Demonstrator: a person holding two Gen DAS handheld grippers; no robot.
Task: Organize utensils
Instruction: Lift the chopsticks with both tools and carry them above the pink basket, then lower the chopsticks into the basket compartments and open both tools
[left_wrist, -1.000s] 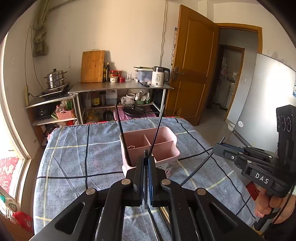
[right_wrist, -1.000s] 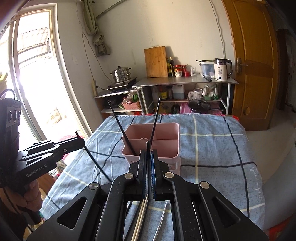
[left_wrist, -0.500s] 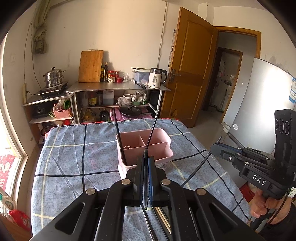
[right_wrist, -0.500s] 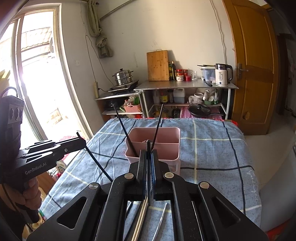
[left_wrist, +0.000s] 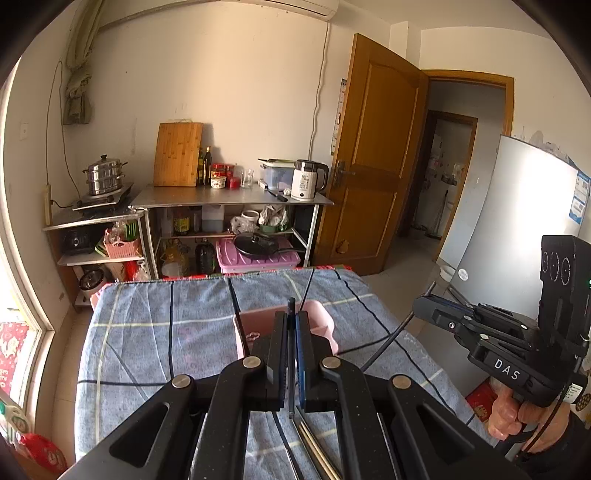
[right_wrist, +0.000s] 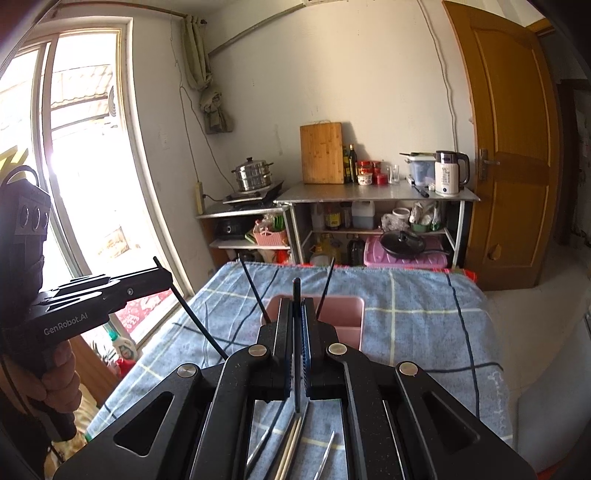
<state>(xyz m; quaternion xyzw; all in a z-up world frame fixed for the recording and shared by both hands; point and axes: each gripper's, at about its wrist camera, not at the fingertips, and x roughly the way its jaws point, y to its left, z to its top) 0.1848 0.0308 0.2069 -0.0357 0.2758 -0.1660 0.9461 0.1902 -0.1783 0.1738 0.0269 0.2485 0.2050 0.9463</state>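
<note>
Landmark: pink organizer (right_wrist: 341, 321), on the blue checked cloth (right_wrist: 406, 325) of the worktop

Nearest, under the camera: loose utensils (right_wrist: 295, 439) on the cloth, pale chopsticks and thin metal pieces, on the near side of the organizer

Right hand-held gripper (right_wrist: 298, 306): clenched on one black chopstick (right_wrist: 296, 295), upright, just in front of the organizer

Left hand-held gripper (left_wrist: 291, 317): clenched on another black chopstick (left_wrist: 291, 306), also just in front of the organizer (left_wrist: 321, 325)

In the organizer: two black chopsticks (right_wrist: 253, 291) leaning outward

Beyond the organizer: metal shelf unit (right_wrist: 376, 194) against the wall with kettle (right_wrist: 448, 173) and cutting board (right_wrist: 321, 153); steamer pot (right_wrist: 253, 173) to its left
</note>
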